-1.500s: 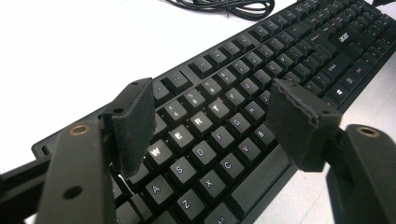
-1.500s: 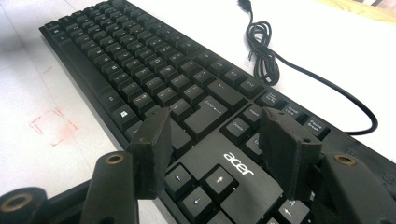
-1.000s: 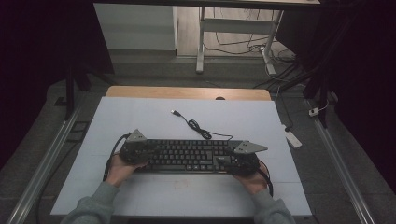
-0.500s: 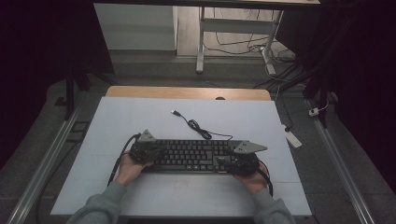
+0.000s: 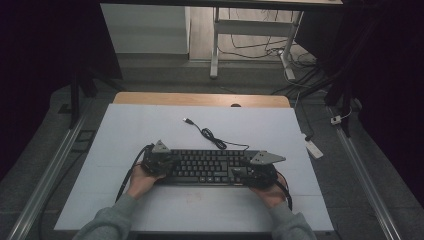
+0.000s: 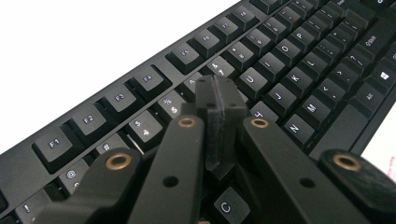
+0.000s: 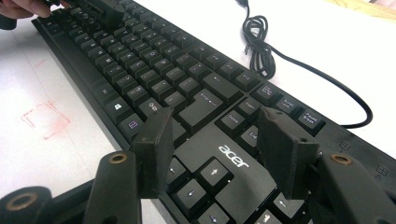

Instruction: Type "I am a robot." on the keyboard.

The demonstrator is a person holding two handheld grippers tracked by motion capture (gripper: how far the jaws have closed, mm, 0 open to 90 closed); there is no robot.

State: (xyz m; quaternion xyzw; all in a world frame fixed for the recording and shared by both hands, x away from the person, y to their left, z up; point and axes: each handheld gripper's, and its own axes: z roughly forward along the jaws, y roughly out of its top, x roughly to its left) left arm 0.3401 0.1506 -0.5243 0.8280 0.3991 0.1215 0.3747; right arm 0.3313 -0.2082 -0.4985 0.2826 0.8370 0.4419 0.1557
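A black Acer keyboard (image 5: 210, 167) lies across the near middle of the white table (image 5: 150, 130). Its black cable (image 5: 210, 135) curls away to a USB plug (image 5: 187, 121). My left gripper (image 5: 169, 164) is over the keyboard's left end. In the left gripper view its jaws (image 6: 220, 100) are shut together, with nothing between them, just above the letter keys (image 6: 289, 51). My right gripper (image 5: 239, 171) is at the right end. In the right gripper view it (image 7: 217, 135) stands open, its jaws straddling the logo patch above the arrow keys (image 7: 205, 177).
A faint red square mark (image 7: 44, 119) is drawn on the table in front of the keyboard. A wooden strip (image 5: 200, 99) runs along the far edge. A white power strip (image 5: 314, 148) lies on the floor at the right. Metal rails flank the table.
My left hand has slid to the right, bringing its gripper from beside the keyboard's left end onto the keys. The right gripper and the keyboard have kept still.
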